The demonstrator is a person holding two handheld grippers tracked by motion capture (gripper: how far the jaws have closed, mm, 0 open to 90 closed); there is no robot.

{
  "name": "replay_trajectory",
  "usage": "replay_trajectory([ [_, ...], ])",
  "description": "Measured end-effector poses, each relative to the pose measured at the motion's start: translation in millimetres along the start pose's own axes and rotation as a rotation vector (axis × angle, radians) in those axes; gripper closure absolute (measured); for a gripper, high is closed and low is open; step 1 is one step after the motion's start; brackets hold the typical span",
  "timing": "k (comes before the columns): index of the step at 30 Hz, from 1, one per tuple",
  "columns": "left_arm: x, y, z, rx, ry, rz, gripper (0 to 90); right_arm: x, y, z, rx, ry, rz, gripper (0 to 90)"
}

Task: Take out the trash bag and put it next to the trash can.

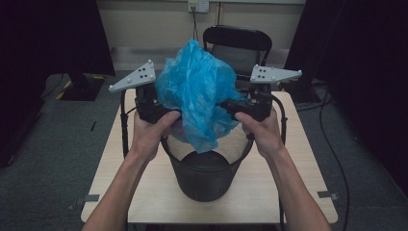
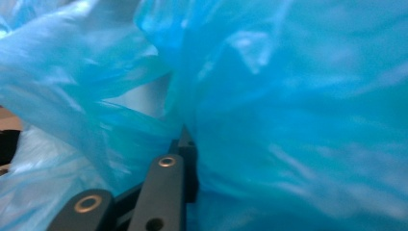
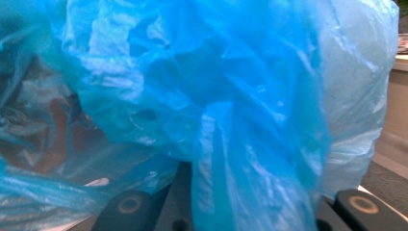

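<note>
A crumpled blue plastic bag point(image 1: 199, 91) hangs in the air above a black mesh bin point(image 1: 204, 178) that stands on the small wooden table point(image 1: 298, 159). My left gripper point(image 1: 168, 113) holds the bag's left side; in the left gripper view its jaws point(image 2: 185, 137) meet with the blue film point(image 2: 288, 96) pinched between them. My right gripper point(image 1: 228, 109) grips the bag's right side. In the right gripper view the bag point(image 3: 231, 96) drapes over the jaws and hides their tips. The bag's lower corner dangles just inside the bin's rim.
A black folding chair point(image 1: 238, 41) stands behind the table. Dark curtains flank both sides, and cables run over the grey floor at the right. The bin sits near the table's front middle, with bare tabletop on either side of it.
</note>
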State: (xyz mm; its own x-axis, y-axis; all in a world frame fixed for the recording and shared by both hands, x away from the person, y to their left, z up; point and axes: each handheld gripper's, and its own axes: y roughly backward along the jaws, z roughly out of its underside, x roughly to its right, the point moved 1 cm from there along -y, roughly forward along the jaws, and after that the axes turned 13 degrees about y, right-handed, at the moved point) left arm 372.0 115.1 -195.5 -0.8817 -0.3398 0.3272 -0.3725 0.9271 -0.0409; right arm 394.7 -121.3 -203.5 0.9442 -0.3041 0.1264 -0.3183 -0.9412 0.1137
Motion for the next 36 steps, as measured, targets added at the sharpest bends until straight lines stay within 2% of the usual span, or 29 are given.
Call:
replay_trajectory([
  [3, 0.0, 0.8, -1.3, 0.012, -0.017, -0.064, 49.0, 6.8, 6.9, -0.6, 0.022, -0.012, 0.052, 89.3],
  [8, -3.4, -0.3, 1.6, 0.006, -0.016, -0.111, 38.0, 20.1, 18.0, -0.2, 0.036, -0.026, 0.118, 89.5],
  [12, -5.8, -2.2, 4.2, 0.010, -0.005, -0.116, 36.2, 31.4, 22.8, 3.7, 0.041, -0.042, 0.144, 89.5],
  [17, -4.8, -3.5, 4.5, 0.005, -0.012, -0.129, 33.8, 44.2, 25.2, 6.2, 0.055, -0.063, 0.165, 89.6],
  [25, -5.8, -1.1, 3.6, 0.004, -0.009, -0.147, 30.8, 66.5, 28.5, 2.0, 0.048, -0.072, 0.221, 89.6],
  [30, -8.3, -1.2, 5.9, -0.008, -0.001, -0.160, 30.2, 82.4, 27.1, 3.1, 0.047, -0.100, 0.255, 89.6],
  [36, -8.5, 2.9, 6.9, -0.015, -0.010, -0.157, 29.7, 102.5, 30.4, -1.3, 0.038, -0.107, 0.300, 89.6],
])
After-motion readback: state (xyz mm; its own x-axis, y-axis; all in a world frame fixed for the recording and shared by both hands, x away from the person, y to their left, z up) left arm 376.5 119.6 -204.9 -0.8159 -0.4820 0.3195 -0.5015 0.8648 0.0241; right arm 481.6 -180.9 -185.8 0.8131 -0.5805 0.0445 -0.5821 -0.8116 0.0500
